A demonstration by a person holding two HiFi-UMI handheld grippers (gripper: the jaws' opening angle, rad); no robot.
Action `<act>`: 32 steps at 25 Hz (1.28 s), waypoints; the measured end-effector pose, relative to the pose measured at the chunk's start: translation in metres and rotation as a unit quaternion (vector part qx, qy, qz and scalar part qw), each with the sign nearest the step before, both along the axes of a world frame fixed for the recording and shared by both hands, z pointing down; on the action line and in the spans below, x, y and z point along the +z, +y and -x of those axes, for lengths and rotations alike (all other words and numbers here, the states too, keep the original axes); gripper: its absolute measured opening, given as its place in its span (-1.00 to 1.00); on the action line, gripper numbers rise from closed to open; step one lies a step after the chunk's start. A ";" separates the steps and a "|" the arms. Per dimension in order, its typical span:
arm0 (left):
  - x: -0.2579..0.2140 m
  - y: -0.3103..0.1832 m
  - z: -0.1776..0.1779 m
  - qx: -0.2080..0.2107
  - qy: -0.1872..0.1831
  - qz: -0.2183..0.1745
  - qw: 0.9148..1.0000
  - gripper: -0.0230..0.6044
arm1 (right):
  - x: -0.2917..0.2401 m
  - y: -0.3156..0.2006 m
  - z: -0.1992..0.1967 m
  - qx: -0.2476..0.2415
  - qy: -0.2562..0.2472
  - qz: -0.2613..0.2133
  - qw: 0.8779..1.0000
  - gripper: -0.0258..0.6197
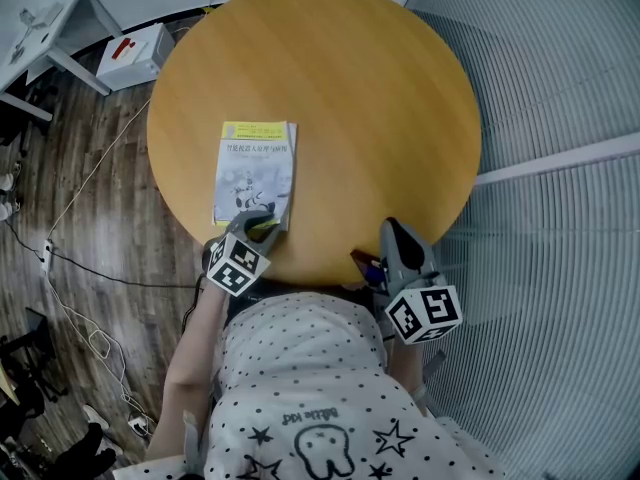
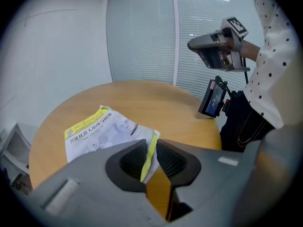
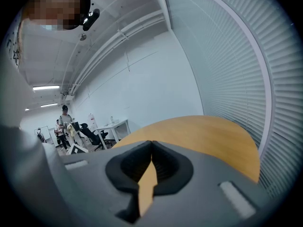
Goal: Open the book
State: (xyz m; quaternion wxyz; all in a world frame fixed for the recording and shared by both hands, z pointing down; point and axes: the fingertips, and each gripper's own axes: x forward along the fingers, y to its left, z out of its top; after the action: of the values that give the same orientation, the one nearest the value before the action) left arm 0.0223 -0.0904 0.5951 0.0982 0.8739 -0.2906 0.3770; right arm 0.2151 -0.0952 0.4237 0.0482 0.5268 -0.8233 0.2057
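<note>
A thin book [image 1: 255,168] with a white cover and a yellow band lies on the round wooden table [image 1: 350,98], near its front-left edge. My left gripper [image 1: 262,226] is at the book's near right corner. In the left gripper view the cover's yellow-edged corner [image 2: 150,150] curls up off the book [image 2: 94,131] and runs between the pads of the left gripper [image 2: 150,157], which is shut on it. My right gripper [image 1: 392,230] hovers at the table's front edge, apart from the book. In its own view the right gripper [image 3: 151,148] is shut and empty.
A small black device [image 2: 215,98] hangs at the person's waist by the table edge. A white box [image 1: 135,56] and cables lie on the wooden floor at left. Window blinds [image 1: 560,118] run along the right. A desk [image 3: 111,126] and people [image 3: 64,126] stand far behind.
</note>
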 end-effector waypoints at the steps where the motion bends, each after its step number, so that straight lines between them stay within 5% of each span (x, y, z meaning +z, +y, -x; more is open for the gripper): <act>1: -0.002 -0.001 0.002 -0.006 0.006 0.000 1.000 -0.69 | 0.000 0.001 0.001 0.000 0.000 -0.001 1.000 -0.91; 8: -0.012 -0.009 0.008 -0.063 0.061 0.009 0.996 -0.79 | 0.000 0.005 -0.001 -0.001 0.001 0.001 1.000 -0.91; 29: -0.018 -0.007 0.024 -0.108 0.081 -0.010 0.991 -0.81 | -0.004 0.022 0.001 0.028 0.000 -0.009 1.000 -0.91; 32: -0.029 -0.007 0.029 -0.121 0.109 -0.004 0.987 -0.81 | -0.008 0.028 0.007 0.031 0.001 -0.006 1.000 -0.91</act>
State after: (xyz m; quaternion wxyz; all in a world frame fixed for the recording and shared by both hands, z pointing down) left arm -0.0072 -0.0977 0.5663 0.1709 0.8685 -0.3834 0.2636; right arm 0.2084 -0.0669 0.4160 0.0400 0.5524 -0.8078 0.2018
